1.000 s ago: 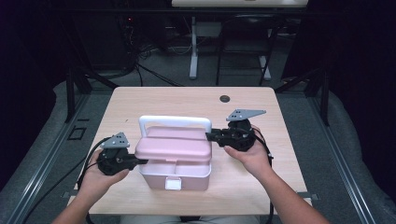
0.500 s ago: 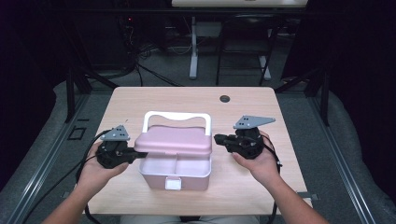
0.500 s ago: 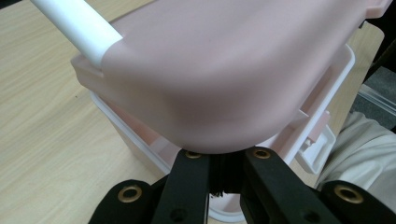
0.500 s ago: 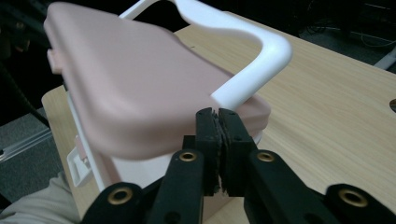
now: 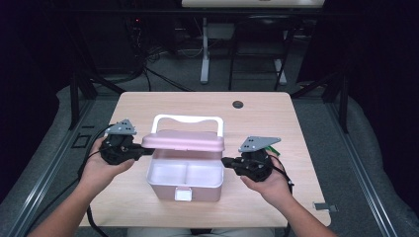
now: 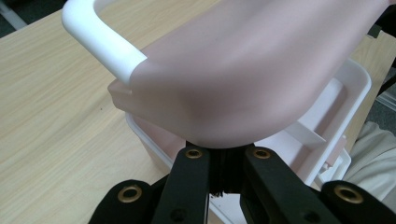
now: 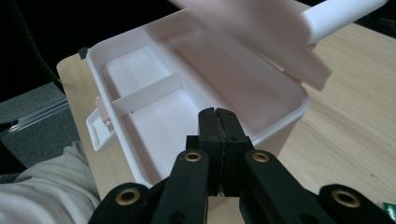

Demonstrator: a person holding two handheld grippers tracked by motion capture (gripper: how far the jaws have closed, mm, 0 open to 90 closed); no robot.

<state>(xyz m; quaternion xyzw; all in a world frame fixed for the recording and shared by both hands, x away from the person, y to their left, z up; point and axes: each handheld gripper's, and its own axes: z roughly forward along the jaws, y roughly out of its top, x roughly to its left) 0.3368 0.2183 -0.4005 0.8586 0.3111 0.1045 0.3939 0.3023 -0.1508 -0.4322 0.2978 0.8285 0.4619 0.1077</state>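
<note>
Pink lid (image 5: 184, 140) sits pinched at its nine o'clock edge by the left gripper (image 5: 143, 151), raised above the open pink box (image 5: 185, 185) mid-table. At three o'clock, the right gripper (image 5: 225, 161) has just closed on nothing, beside the box's wall.

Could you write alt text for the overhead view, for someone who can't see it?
A person seated at a wooden table lifts the pink lid of a small box with the left tool, showing a white divided tray inside. The right tool, jaws shut and empty, sits beside the box's right wall. The lid's white handle faces away.
</note>
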